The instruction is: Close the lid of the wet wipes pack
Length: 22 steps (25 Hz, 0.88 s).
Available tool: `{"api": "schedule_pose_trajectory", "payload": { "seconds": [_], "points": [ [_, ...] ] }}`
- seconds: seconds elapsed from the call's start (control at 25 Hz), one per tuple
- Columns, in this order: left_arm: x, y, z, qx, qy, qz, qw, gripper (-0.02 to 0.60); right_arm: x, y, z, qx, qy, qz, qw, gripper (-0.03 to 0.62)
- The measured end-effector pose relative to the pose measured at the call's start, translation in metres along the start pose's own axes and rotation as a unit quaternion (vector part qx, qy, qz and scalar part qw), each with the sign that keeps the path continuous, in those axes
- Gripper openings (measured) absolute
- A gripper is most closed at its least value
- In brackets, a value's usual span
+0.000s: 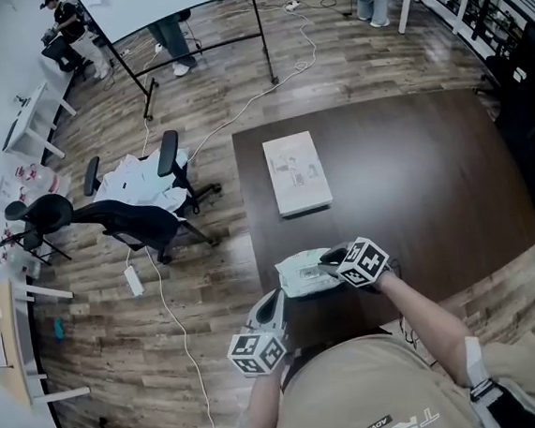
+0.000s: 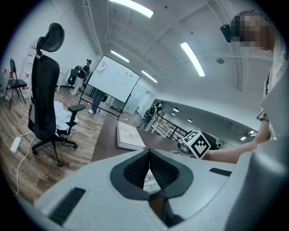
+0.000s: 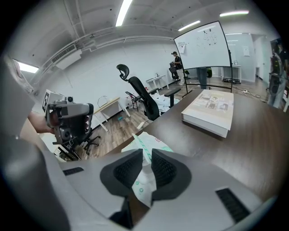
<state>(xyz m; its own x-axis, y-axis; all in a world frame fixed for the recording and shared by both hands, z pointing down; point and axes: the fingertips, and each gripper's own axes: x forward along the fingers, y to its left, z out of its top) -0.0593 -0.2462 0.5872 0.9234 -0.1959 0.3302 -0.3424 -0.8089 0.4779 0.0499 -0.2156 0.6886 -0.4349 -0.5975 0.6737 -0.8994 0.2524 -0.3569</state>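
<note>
The white and pale-green soft plastic wet wipes pack [image 1: 303, 273] lies on the dark brown wooden table [image 1: 414, 166], close to its near left corner and just in front of the person.

The right gripper [image 1: 331, 257] reaches the pack from its right end. In the right gripper view its fingers [image 3: 165, 169] are closed on a thin green-striped flap of the pack [image 3: 146, 144], which stands up between the dark ribbed pads.

The left gripper [image 1: 278, 300] sits at the pack's near left corner. In the left gripper view its fingers [image 2: 169, 171] meet at the tips, and a white printed sliver of the pack [image 2: 151, 180] shows in the narrow slit between them, so they appear pinched on the pack's edge. The right gripper's marker cube [image 2: 197, 144] shows just beyond.

Farther along the table, well apart from the pack, lies a flat white rectangular book [image 1: 296, 173], closed.

Off the table's left edge, on the wood-plank floor [image 1: 169, 359], stands a black office chair [image 1: 127, 222].
</note>
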Motion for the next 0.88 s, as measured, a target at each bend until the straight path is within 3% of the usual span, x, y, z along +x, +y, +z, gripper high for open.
{"api": "schedule_pose_trajectory", "payload": {
  "seconds": [0.48,0.88],
  "points": [
    [-0.018,0.006,-0.005,0.005,-0.001,0.0,1.0,0.009,0.009,0.009,-0.029,-0.004,0.031,-0.015,0.999,0.043],
    [-0.029,0.006,-0.007,0.006,0.001,-0.009,0.9999,0.009,0.024,0.007,-0.04,0.032,0.037,-0.041,0.998,0.043]
  ]
}}
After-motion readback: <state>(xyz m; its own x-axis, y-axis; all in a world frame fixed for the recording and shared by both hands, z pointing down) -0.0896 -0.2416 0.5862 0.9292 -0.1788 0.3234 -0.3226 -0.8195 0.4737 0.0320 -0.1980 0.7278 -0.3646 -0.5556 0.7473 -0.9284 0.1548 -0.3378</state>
